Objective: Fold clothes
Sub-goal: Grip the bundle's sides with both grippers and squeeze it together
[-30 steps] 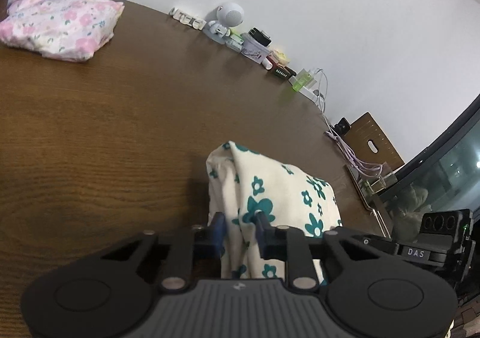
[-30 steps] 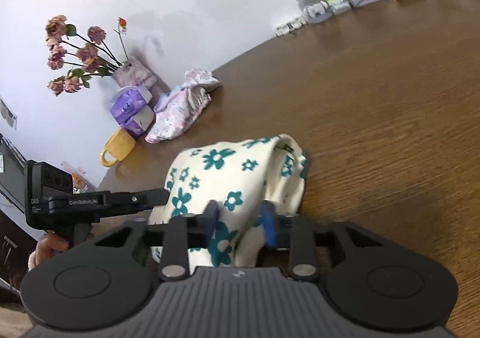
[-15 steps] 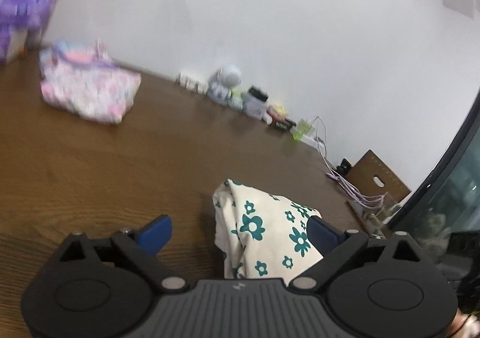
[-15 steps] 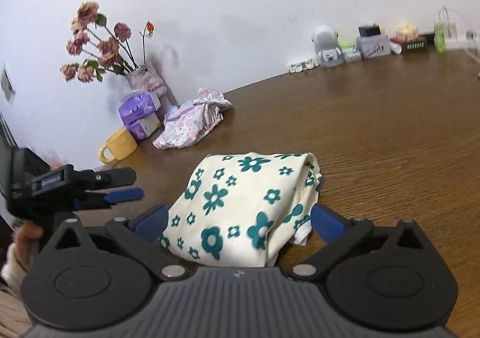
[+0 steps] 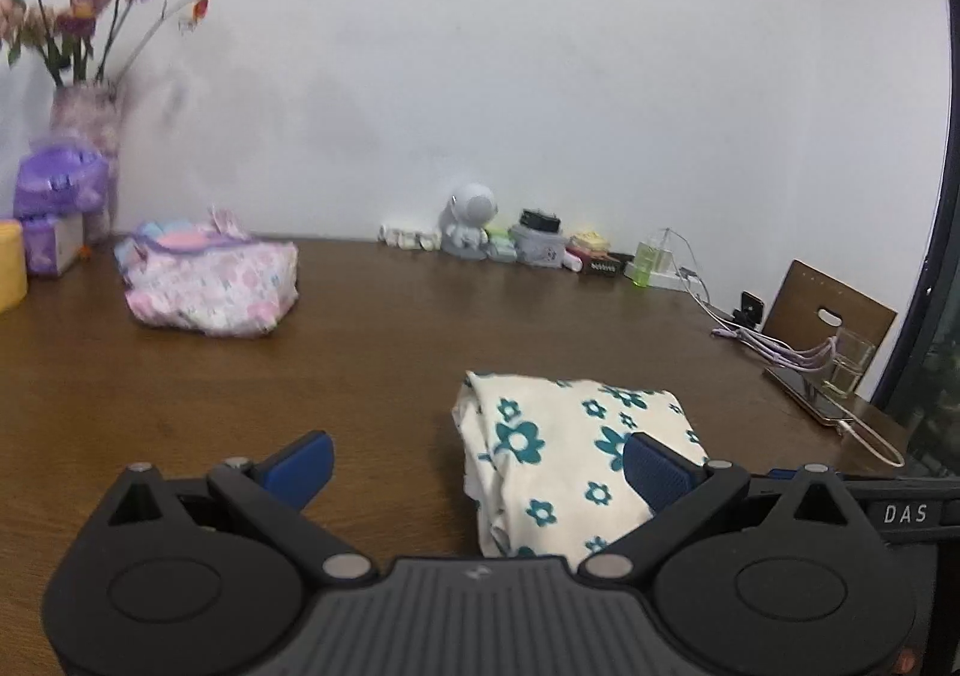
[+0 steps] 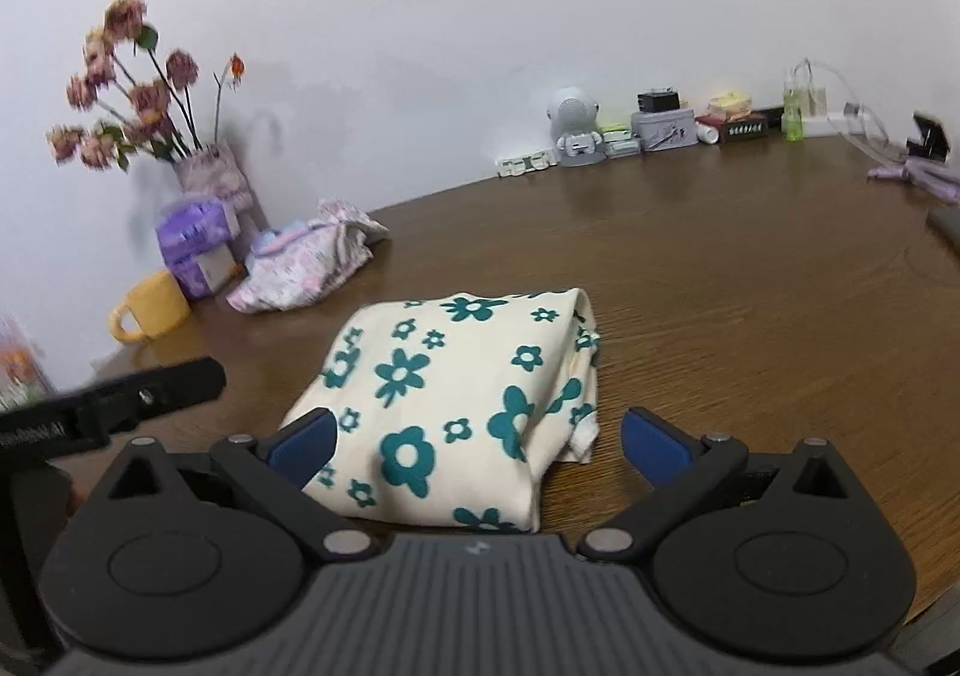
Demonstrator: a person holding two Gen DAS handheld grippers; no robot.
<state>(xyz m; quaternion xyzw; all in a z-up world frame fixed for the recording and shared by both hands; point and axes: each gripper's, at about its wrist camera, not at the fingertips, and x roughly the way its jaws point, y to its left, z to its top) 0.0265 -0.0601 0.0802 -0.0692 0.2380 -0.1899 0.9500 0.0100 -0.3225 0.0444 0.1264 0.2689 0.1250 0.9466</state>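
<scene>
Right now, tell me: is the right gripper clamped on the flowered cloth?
No. The right gripper stands wide open, its pads clear of the folded flowered cloth.

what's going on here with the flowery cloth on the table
A person is folding clothes with tongs in each hand. The cream garment with teal flowers lies folded on the brown table. The left tongs and right tongs have just opened and grip nothing. A pink floral garment sits folded farther back, near a yellow mug.

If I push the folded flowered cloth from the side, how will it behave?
The cloth looks soft and floppy, so it would probably bunch rather than slide whole. Its loose layered edge may unfold. It likely weighs little.
</scene>
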